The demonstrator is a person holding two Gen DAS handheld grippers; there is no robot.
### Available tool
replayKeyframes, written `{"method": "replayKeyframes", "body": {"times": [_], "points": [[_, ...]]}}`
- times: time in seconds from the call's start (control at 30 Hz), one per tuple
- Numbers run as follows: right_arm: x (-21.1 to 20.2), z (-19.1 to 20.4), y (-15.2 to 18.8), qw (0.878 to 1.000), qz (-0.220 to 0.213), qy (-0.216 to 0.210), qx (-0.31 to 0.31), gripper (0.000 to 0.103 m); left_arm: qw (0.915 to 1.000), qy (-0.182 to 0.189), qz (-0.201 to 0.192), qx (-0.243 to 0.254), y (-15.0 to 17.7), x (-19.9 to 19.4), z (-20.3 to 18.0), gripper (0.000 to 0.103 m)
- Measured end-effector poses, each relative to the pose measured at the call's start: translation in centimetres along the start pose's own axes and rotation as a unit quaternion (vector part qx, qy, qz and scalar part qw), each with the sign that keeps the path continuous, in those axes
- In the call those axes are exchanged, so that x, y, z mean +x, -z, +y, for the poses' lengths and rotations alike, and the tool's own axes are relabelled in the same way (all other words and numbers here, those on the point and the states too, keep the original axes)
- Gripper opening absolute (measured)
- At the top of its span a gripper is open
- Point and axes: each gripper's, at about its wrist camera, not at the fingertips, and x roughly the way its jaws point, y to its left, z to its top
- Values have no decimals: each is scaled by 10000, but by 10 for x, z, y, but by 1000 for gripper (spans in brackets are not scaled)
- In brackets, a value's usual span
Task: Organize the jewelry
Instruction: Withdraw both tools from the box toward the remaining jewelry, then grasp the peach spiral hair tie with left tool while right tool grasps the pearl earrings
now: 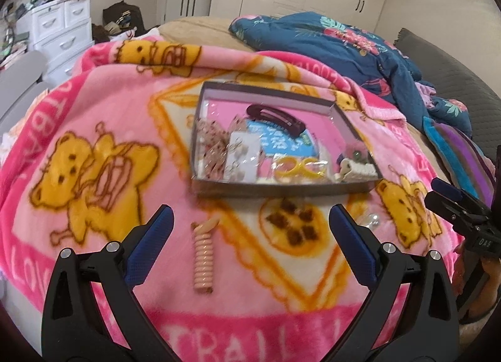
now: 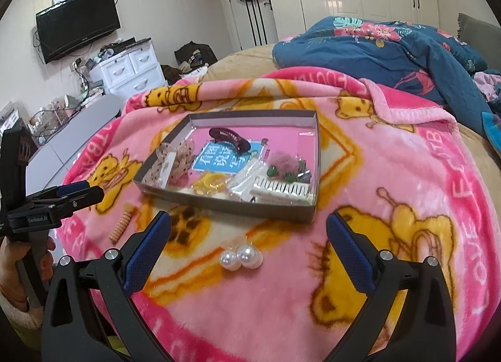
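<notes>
On the left gripper (image 2: 90, 194), fingers wide like the right gripper's (image 2: 249, 233), lettering reads perhaps "GenRobot.AI".

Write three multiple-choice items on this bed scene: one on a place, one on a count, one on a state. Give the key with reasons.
1. Where does the pink coil hair tie lie?
A. inside the box
B. on the blanket, in front of the box
C. on the blue quilt

2. How many big pearls lie on the blanket outside the box?
A. two
B. four
C. none

3. How does the right gripper stand?
A. shut on a pearl
B. shut on nothing
C. open, holding nothing

Key: 1 B, the left wrist view shows it on the blanket between the left gripper's open fingers, short of the box. 2 A, two white spheres lie side by side. 3 C, its blue fingers stand wide apart, the pearls lying untouched between them.
</notes>
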Motion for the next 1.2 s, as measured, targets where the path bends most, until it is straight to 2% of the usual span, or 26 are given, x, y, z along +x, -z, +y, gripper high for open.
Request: {"method": "replayKeyframes", "body": {"times": [0.47, 0.9, 0.93, 0.97, 1.03, 1.07, 1.1, 1.13, 1.2], "points": [[34, 6, 29, 9986, 501, 130, -74, 99, 9987, -239, 383, -217, 33, 19, 30, 93], [85, 12, 46, 9946, 1006, 150, -213, 97, 9970, -263, 632, -370, 43, 46, 43, 93], [88, 12, 47, 9945, 1015, 152, -205, 90, 9969, -285, 636, -367, 43, 48, 43, 93], [91, 11, 47, 9943, 1046, 134, -185, 78, 9970, -258, 636, -356, 43, 50, 43, 93], [96, 11, 48, 9936, 1117, 101, -112, 68, 9969, -284, 660, -328, 44, 54, 41, 88], [97, 11, 49, 9939, 1091, 125, -108, 54, 9969, -296, 665, -296, 44, 56, 39, 82], [96, 12, 49, 9943, 1054, 106, -120, 45, 9970, -324, 677, -213, 46, 57, 36, 69], [95, 14, 49, 9944, 1047, 40, -135, 45, 9969, -352, 693, -149, 47, 59, 34, 61], [92, 17, 49, 9944, 1037, -80, -171, 45, 9968, -374, 704, 7, 49, 60, 29, 40]]}}
